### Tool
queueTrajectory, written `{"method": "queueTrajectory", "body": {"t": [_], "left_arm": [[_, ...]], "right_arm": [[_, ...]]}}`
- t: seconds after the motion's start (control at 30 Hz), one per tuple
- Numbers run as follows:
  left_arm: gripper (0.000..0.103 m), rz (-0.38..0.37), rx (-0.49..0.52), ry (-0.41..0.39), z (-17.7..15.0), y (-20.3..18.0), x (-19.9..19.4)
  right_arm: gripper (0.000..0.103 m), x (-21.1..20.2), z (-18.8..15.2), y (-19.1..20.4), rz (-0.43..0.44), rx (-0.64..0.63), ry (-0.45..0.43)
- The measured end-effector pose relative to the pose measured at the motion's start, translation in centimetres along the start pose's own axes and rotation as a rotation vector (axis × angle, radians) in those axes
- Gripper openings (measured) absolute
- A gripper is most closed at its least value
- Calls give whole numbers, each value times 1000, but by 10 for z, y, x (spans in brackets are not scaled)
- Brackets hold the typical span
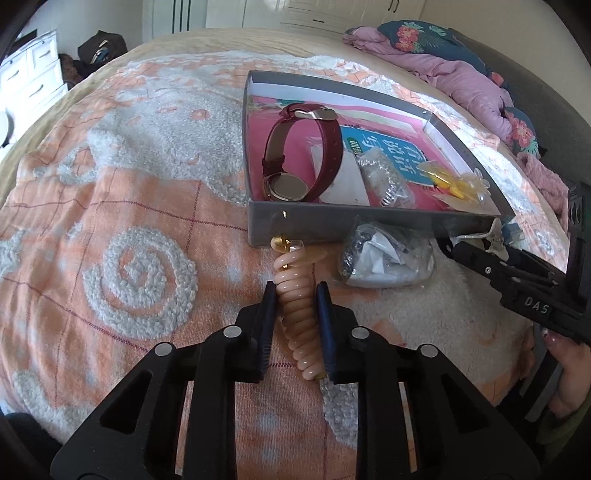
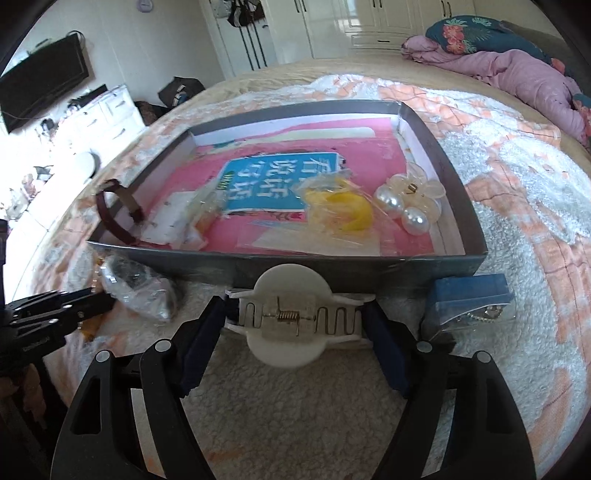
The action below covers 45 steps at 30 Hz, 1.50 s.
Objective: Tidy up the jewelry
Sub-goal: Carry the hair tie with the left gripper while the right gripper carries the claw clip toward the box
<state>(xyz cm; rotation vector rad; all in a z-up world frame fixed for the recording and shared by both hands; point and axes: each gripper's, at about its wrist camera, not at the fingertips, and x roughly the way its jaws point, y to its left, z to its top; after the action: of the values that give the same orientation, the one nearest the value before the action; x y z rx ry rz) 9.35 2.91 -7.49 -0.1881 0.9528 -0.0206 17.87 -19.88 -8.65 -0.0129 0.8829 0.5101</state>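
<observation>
Peach coil tie between left gripper pads, white claw clip in right gripper, contacts unclear.

bedroom surroundings seen beyond the work area

an orange and white fleecy blanket is spread over the bed, and a crumpled pink quilt is heaped at its far side beside a dark teal pillow with red flowers. a white chest of drawers is set against the wall, a dark bag is left on the floor near it, a black flat screen is mounted above, and white wardrobe doors are seen behind.
</observation>
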Motion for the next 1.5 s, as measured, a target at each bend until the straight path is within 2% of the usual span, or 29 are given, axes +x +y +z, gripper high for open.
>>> {"method": "queueTrajectory", "body": {"t": [0.23,0.6,0.9,1.5], "left_arm": [[12,-29,0,-12,-5,-1,-14],[12,-53,26,-65,-8,-14,-52],[12,-71,58,-121,-1,-30,-75],[12,-116,84,-149,29,-49,-69]], "right_arm": [[75,-19,-6,4,60,-14,-11],[75,-57,-16,14,105,-58,-22],[75,-85,-8,19,122,-84,-90],[75,-93,10,9,105,-73,-136]]}}
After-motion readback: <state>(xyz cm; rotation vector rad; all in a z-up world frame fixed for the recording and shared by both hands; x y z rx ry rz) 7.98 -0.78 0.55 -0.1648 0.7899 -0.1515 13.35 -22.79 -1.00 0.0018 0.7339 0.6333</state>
